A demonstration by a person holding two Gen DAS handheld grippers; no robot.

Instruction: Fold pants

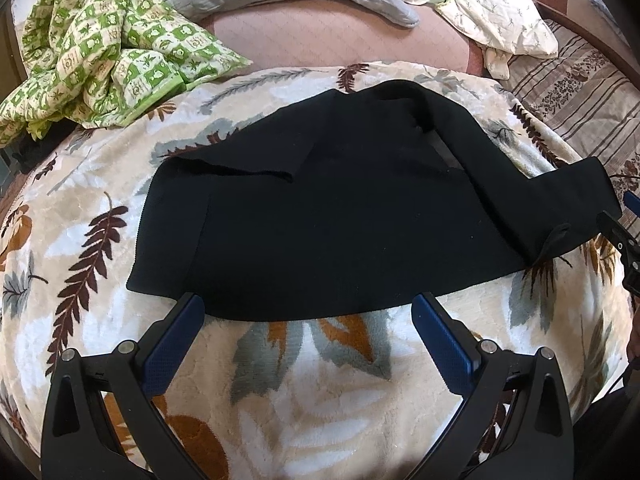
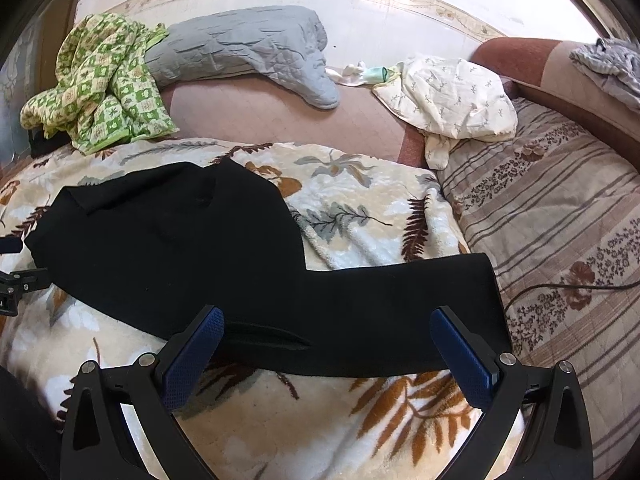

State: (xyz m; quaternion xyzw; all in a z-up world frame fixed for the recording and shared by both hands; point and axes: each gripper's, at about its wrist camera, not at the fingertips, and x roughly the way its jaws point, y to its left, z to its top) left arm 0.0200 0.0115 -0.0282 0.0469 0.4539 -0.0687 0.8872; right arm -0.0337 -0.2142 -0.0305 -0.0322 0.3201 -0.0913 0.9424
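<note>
Black pants (image 1: 328, 216) lie folded over on a cream leaf-patterned blanket (image 1: 320, 380), with one end trailing to the right. My left gripper (image 1: 308, 304) is open and empty, its blue pads just at the pants' near edge. In the right wrist view the pants (image 2: 224, 256) spread from the left to a leg end at the right. My right gripper (image 2: 326, 316) is open and empty over that leg's near edge. The right gripper also shows at the right edge of the left wrist view (image 1: 624, 240).
A green checked quilt (image 2: 100, 88) lies bunched at the far left. A grey quilted pillow (image 2: 248, 48) and a cream cloth (image 2: 448, 96) lie behind. A striped brown cover (image 2: 560, 220) with a black cable (image 2: 580, 287) is at the right.
</note>
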